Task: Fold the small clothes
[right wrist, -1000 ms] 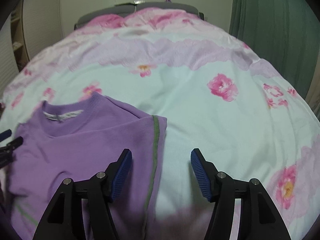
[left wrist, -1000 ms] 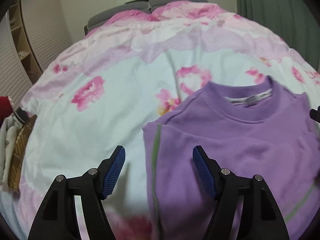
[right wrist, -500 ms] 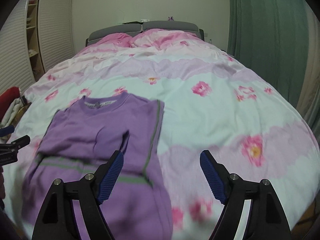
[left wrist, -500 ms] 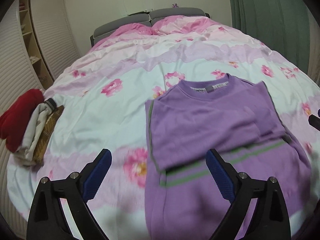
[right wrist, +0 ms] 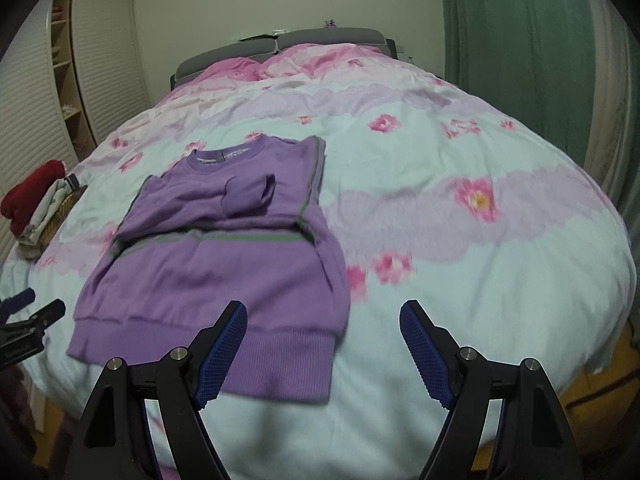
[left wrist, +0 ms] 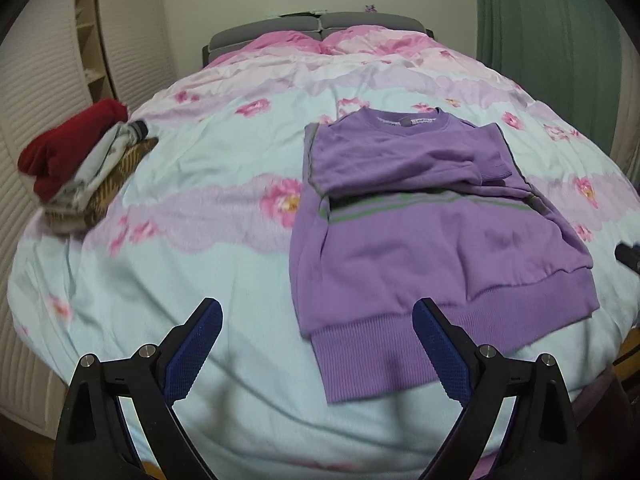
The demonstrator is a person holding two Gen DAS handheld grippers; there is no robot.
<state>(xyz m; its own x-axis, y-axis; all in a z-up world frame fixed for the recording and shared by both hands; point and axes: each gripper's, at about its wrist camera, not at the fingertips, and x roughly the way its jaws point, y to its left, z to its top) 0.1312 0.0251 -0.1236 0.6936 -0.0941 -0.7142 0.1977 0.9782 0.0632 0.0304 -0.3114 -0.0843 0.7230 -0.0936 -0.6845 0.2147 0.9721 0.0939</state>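
Sweater (left wrist: 432,248) is lying on bed (left wrist: 200,200), sleeves in, hem nearest me, long axis running away. I'm holding left tool (left wrist: 318,344) and right tool (right wrist: 322,340) wide open, empty, straddling hem corners.

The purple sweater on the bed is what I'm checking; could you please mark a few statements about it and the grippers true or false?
1. The sweater lies flat with both sleeves folded in across its chest. True.
2. The left gripper is shut on the hem. False: its jaws are wide open and hold nothing.
3. The sweater's collar points toward the headboard. True.
4. The right gripper holds a sleeve. False: it is open and empty, hanging over the near hem.
5. A pile of clothes with a red item on top sits on the sweater. False: it lies apart, at the bed's left edge.
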